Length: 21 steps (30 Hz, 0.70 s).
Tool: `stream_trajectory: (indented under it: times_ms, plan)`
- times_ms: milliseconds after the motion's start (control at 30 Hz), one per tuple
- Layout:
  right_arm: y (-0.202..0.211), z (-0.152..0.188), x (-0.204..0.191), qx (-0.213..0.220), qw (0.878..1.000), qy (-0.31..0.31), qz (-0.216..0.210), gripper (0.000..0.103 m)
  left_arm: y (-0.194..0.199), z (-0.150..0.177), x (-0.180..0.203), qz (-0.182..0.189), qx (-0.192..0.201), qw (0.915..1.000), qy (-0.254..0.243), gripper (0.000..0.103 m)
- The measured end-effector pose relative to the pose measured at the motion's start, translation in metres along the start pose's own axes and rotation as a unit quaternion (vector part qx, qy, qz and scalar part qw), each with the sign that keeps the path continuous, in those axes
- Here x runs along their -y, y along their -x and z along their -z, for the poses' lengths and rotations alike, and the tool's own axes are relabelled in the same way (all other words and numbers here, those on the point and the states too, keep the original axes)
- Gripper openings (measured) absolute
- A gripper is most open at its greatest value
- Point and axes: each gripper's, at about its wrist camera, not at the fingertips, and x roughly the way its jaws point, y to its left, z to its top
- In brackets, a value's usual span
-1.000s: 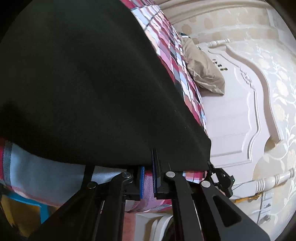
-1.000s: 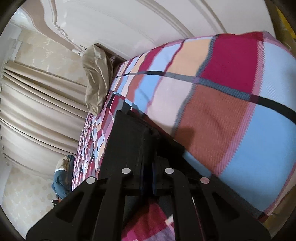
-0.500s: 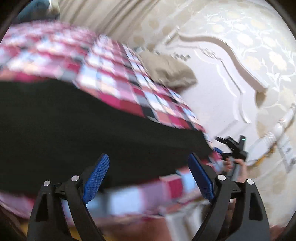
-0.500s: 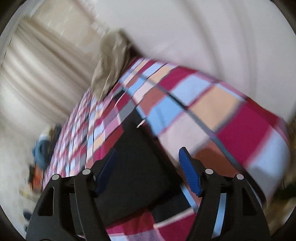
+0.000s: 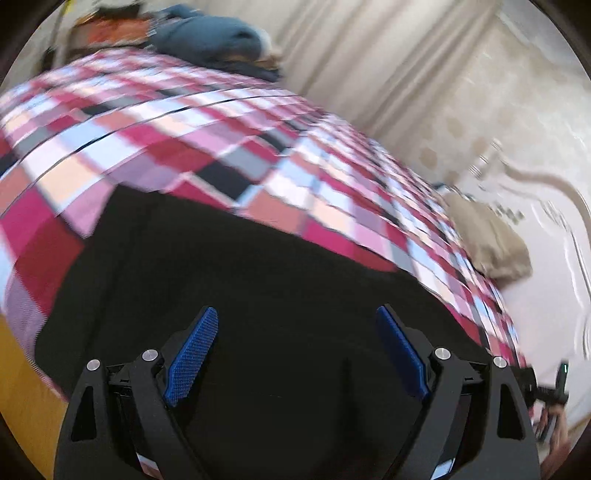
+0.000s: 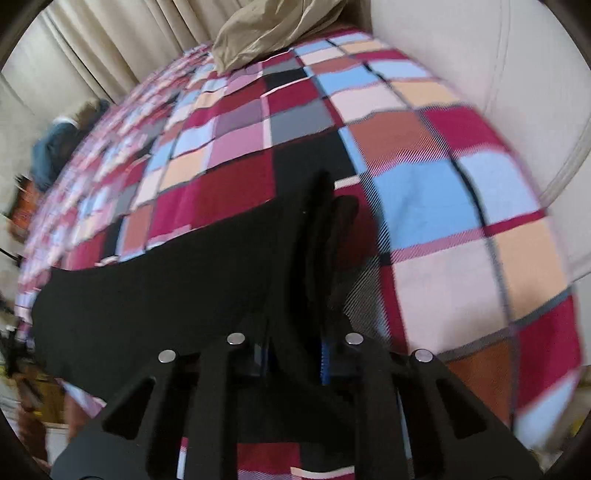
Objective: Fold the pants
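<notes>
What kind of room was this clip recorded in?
Most likely a home bedroom. Black pants lie on a bed under a plaid bedspread, with a tan pillow against the cream padded headboard and pleated curtains behind.

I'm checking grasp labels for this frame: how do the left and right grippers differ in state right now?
The left gripper is open, its blue pads spread wide and nothing between them; the right gripper is shut on the black pants. The left hangs above flat cloth, while the right has a raised fold pinched. Both point at the same pants on the plaid bedspread.
</notes>
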Motion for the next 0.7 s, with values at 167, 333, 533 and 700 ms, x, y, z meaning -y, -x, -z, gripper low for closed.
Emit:
stream_trajectory:
  times_ms: [167,333,533,700]
  plan:
    - [0.019,-0.002,0.012,0.022,0.999,-0.043,0.02,0.016,0.002,-0.003,-0.025,-0.002,0.003,0.9999,0.014,0.086]
    - [0.009,-0.003,0.006,0.014,0.997,-0.059,0.047,0.016,-0.004,-0.001,-0.023,-0.007,-0.015,0.9992,-0.037,0.088]
    - [0.044,-0.008,-0.016,0.054,0.995,-0.079,0.018,0.016,-0.01,0.005,-0.014,-0.018,-0.032,0.9942,-0.101,0.091]
    - [0.087,-0.006,-0.059,0.095,0.993,-0.067,-0.018,0.016,-0.006,0.003,-0.025,0.01,-0.032,0.9966,-0.076,0.091]
